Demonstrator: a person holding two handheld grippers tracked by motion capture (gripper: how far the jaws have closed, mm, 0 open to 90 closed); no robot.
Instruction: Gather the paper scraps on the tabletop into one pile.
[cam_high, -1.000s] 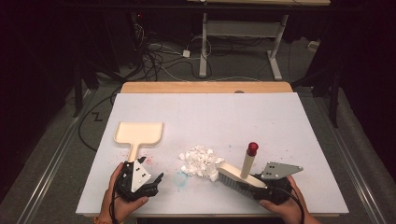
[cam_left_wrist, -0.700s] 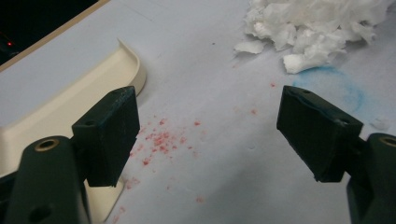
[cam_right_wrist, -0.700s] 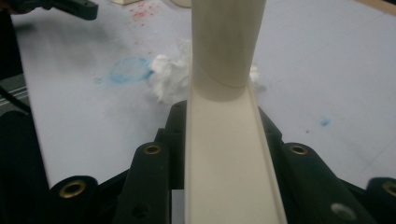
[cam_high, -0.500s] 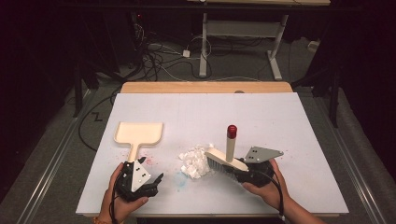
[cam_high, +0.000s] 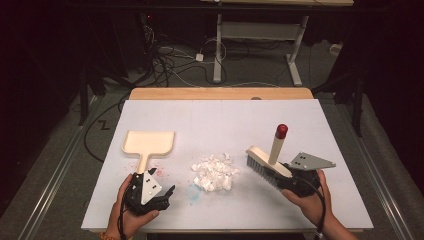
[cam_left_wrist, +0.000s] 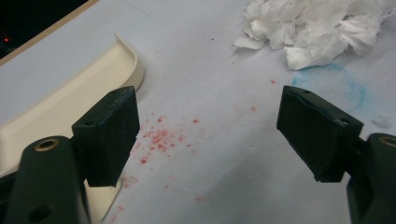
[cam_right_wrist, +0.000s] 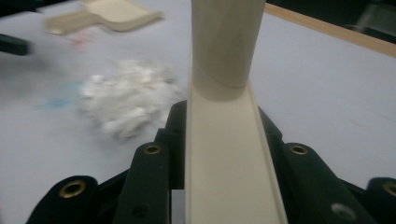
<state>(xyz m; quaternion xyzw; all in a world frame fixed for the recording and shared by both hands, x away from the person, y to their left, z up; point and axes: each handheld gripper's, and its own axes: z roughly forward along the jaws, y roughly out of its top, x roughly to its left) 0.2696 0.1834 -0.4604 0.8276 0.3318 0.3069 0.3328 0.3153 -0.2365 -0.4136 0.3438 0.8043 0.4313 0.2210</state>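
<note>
Near the surface's front edge, the left gripper stood released beside the one dustpan's handle, its stiff, light hold point. The right gripper clenched the single rigid brush. One pile of soft, featherlight paper scraps lay between them.

A cream dustpan and a heap of white paper scraps are carried directly by the white-covered counter, well apart.

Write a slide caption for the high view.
Right gripper holds a brush beside a paper pile; left gripper waits by the dustpan.
</note>
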